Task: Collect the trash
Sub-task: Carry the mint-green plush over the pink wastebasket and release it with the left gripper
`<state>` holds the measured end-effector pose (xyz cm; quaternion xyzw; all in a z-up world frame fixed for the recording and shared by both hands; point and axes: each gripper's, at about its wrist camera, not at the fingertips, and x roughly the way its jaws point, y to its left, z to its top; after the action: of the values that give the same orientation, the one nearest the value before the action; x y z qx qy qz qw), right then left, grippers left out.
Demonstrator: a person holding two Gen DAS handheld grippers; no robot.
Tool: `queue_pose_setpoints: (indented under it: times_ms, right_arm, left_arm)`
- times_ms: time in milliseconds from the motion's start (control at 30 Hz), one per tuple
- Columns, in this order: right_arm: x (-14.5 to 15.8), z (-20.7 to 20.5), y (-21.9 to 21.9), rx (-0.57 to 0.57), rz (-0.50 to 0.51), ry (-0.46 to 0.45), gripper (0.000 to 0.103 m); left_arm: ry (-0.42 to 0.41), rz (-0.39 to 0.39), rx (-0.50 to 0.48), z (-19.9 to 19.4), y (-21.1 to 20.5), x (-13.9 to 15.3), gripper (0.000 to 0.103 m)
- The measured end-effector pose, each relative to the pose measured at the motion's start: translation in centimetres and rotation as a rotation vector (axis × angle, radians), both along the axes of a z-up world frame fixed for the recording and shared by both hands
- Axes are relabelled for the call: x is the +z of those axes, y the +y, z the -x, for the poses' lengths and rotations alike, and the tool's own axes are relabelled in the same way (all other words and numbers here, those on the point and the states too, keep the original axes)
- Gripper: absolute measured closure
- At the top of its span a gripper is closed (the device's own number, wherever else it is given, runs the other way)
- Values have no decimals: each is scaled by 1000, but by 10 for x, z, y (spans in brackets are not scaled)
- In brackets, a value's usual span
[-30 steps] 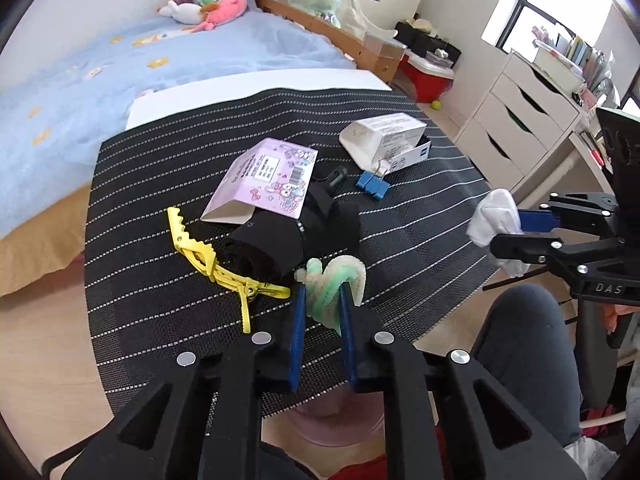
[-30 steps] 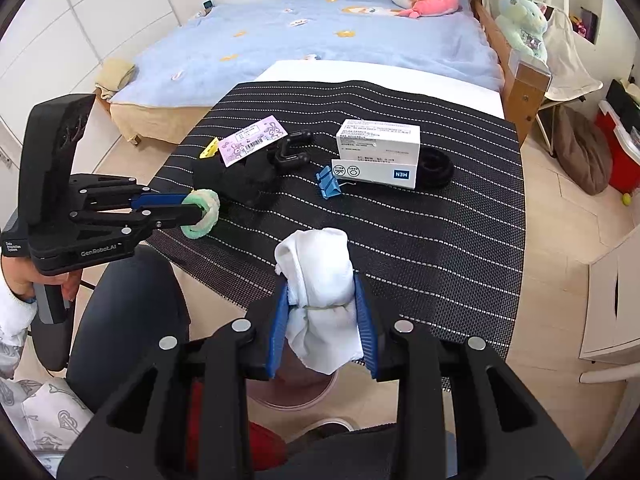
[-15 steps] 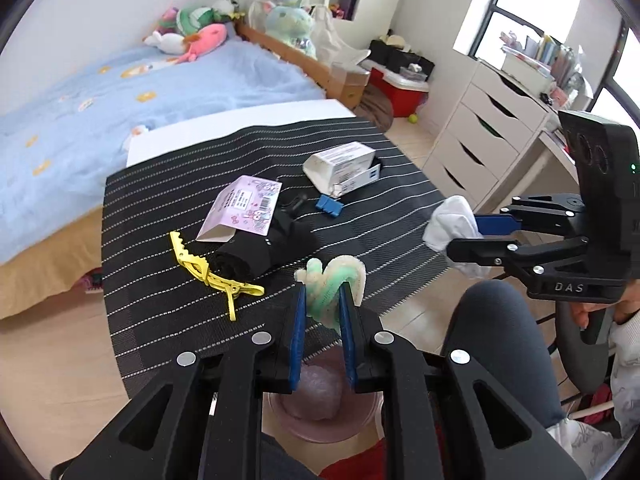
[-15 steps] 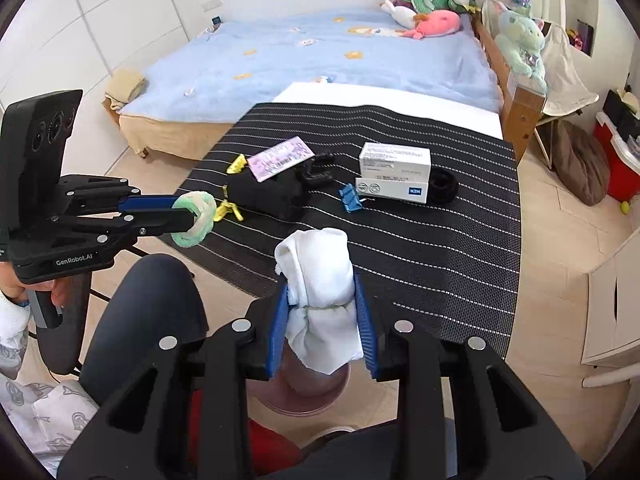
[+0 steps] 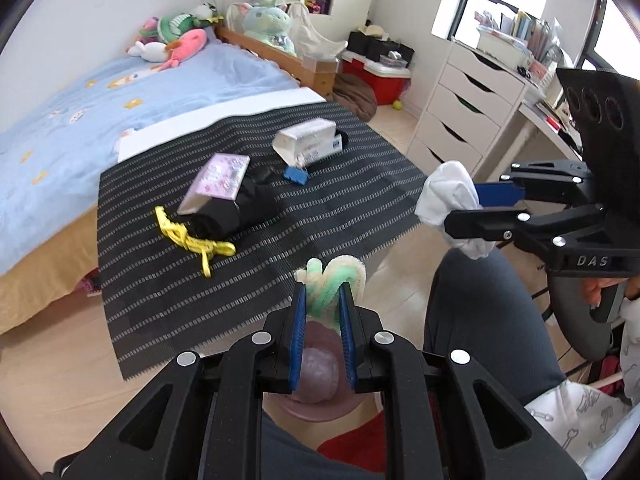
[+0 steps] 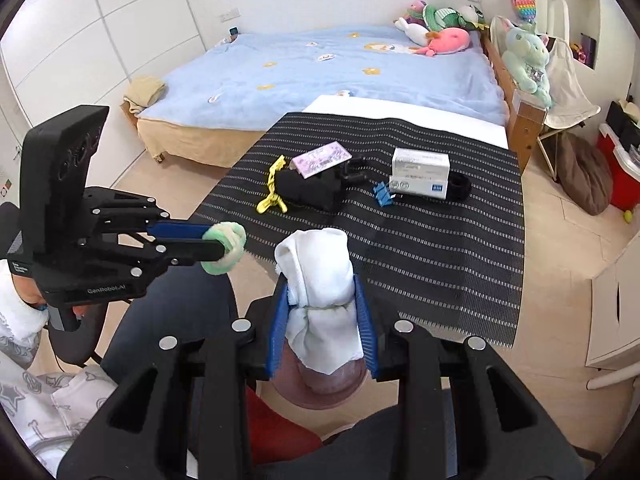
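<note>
Jaws of the left gripper point(image 5: 322, 304) stand narrow, pinched on a green-and-cream fuzzy scrunchie point(image 5: 332, 280) that sticks up past the blue pads; the right gripper point(image 6: 322, 312) has its jaws somewhat wider, clamped on a wad of white cloth point(image 6: 320, 276) that bulges above and hangs below them. Both loads hang over a pink trash bin point(image 5: 318, 384) on the floor, seen directly beneath each pair of jaws, close by the person's dark-trousered knee point(image 5: 480, 320). Beyond the bin lies a black mat with white dashed stripes point(image 6: 420, 248), spread on a white table point(image 6: 400, 110) whose far edge shows past the mat. On the mat, farther from the bin, rest a yellow toothed clip point(image 5: 188, 236), a black bundle point(image 5: 236, 212) with a lilac cartoon-printed card point(image 5: 216, 184) leaning on it, a blue binder clip point(image 5: 297, 176), and a white box with blue print point(image 5: 308, 144) beside a black ring-shaped thing point(image 6: 460, 188). Behind the mat stands a bed with a light blue cover point(image 6: 320, 68) and plush toys point(image 6: 436, 28) at its head; white drawers point(image 5: 460, 120) stand to the mat's right under a window. Each gripper is held level and reaches forward from the seated person, the two side by side and a little apart above the bin, with fingers of the right hand point(image 5: 600, 292) showing around its handle.
</note>
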<state>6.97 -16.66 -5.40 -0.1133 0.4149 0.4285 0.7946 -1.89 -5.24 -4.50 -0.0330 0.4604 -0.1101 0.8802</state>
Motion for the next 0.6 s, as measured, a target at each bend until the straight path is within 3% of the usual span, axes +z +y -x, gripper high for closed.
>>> queue_pose_setpoints:
  times_ms: [433,533,600]
  right_arm:
    - [-10,14,-11,-11,5,25,71]
    - [-11,14,-12,-10,5,24,71]
    - [-11,15,-12,-9,6,24,71]
  left_arm:
    - [35,-7,-35,10,-13,-18,87]
    - [36,-3,-36,10,-14,-18,76]
    - [32,-1,-29,9,-13,-19,59]
